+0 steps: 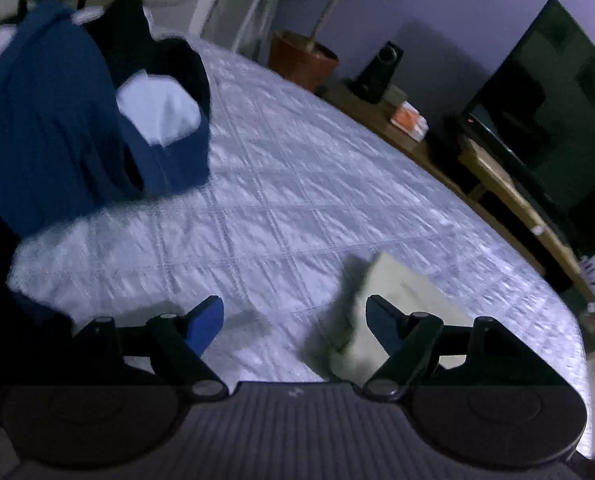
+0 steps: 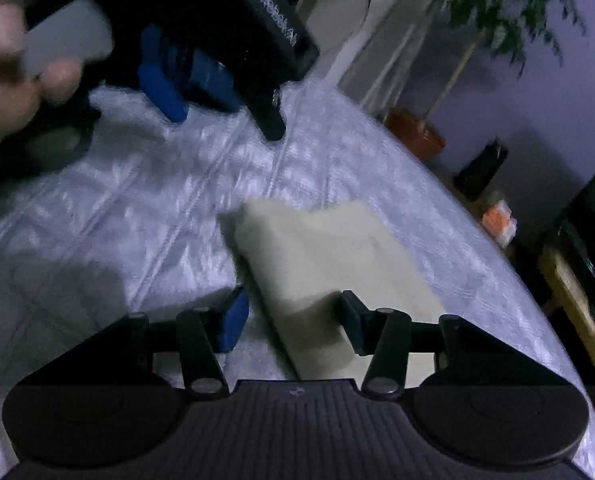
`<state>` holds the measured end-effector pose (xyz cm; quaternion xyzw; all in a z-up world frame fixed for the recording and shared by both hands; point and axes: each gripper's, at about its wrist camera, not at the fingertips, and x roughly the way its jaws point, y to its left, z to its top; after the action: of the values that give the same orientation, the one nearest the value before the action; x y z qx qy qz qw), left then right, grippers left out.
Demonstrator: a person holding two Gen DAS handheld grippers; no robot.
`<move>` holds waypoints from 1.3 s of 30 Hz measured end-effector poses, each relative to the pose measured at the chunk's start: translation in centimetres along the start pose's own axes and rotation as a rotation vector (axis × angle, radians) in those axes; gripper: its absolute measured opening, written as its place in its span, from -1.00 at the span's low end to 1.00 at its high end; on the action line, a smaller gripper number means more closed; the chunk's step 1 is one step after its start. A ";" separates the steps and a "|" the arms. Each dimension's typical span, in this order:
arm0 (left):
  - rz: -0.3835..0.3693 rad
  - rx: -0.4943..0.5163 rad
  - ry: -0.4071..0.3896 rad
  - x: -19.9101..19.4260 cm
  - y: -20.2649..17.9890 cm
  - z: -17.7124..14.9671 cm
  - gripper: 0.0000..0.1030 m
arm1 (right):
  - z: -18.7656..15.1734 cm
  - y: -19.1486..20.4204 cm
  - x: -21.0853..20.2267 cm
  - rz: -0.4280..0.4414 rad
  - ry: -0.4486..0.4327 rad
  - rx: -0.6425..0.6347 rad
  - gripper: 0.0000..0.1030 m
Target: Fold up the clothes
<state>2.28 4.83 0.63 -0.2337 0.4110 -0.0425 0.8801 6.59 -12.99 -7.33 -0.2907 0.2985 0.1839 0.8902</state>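
A folded beige cloth (image 2: 321, 256) lies flat on the white quilted bed cover (image 2: 137, 200). My right gripper (image 2: 293, 320) hovers over its near corner, jaws open. The cloth's edge lies between the fingers, and bare cover shows beside the left pad. In the left wrist view the same beige cloth (image 1: 401, 296) sits by the right finger. My left gripper (image 1: 293, 316) is open with only bed cover between its fingers. A heap of dark blue clothes (image 1: 57, 120) with a white piece lies at the far left. A hand (image 2: 1, 80) holds the left gripper (image 2: 187, 92) further up the bed.
Beyond the bed's far edge stand a potted plant (image 1: 301, 60), a black speaker (image 1: 379, 72), an orange box (image 1: 409, 120) and a dark TV (image 1: 549, 112) on a wooden stand (image 1: 493, 184). White bed cover (image 1: 297, 180) stretches between the blue heap and the beige cloth.
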 end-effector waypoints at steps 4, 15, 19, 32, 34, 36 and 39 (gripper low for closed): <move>-0.109 -0.182 0.103 2.3 1.3 -0.7 0.53 | 0.2 -1.3 -0.2 0.019 0.002 0.105 -0.47; -0.258 -0.396 0.182 4.8 1.0 -1.5 0.57 | -0.6 -3.4 -1.9 0.071 -0.061 0.265 -0.51; -0.264 -0.382 0.175 5.8 -0.5 -1.0 0.57 | -0.8 -3.8 -2.5 0.094 -0.074 0.264 -0.51; -0.313 -0.394 0.247 9.0 -3.0 -2.5 -0.58 | -1.9 -4.6 -4.0 0.127 -0.134 0.293 -0.47; -0.315 -0.378 0.232 9.1 -3.1 -2.3 -0.62 | -2.5 -5.3 -4.6 0.123 -0.134 0.321 -0.32; -0.315 -0.355 0.215 9.1 -3.4 -1.9 -0.67 | -3.3 -6.3 -5.5 0.099 -0.134 0.356 -0.01; -0.301 -0.302 0.186 9.0 -4.1 -1.4 -0.69 | -5.6 -8.9 -7.4 0.014 -0.107 0.467 0.00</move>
<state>7.64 -1.78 -4.62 -0.4166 0.4523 -0.1328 0.7773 3.10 -24.41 -2.61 -0.0648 0.2872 0.1311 0.9466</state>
